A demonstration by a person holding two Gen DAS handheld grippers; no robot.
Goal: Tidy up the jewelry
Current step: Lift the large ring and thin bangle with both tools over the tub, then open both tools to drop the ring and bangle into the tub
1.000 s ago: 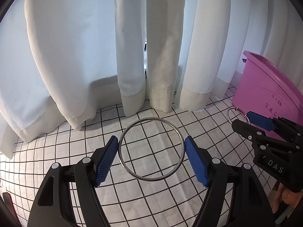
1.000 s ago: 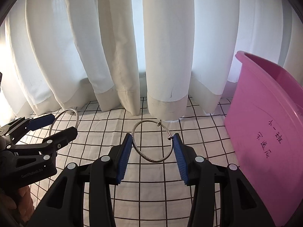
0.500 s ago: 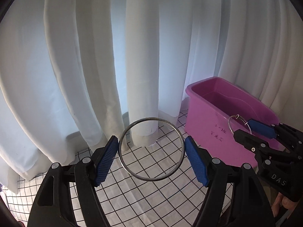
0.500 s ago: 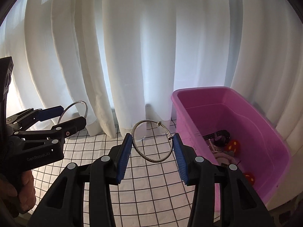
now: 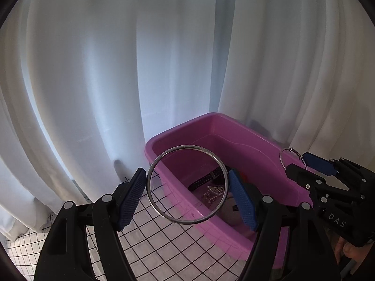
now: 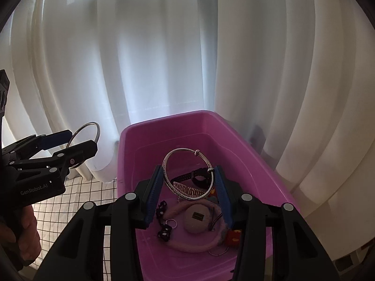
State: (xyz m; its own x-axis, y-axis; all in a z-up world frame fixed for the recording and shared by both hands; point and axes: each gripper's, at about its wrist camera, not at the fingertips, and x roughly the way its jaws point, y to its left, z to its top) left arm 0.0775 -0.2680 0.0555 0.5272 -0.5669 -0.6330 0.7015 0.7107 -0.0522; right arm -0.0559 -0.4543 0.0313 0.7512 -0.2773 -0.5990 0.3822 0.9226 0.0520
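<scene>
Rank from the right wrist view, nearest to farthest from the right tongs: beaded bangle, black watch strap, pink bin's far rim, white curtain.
1. Beaded bangle: clamped between the right tongs.
2. Black watch strap: on the bin floor, just beyond the tips.
3. Pink bin far rim: past the strap.
4. White curtain: hanging behind the bin.

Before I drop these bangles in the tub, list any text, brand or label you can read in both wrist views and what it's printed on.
"DAS": white letters on the black body of the right claw, seen in the left wrist view; the word may be cut off.
"GenRobot.AI": on the black body of the left claw, seen in the right wrist view.
Small dark label on the round pink pad inside the pink tub: too small to read.
</scene>
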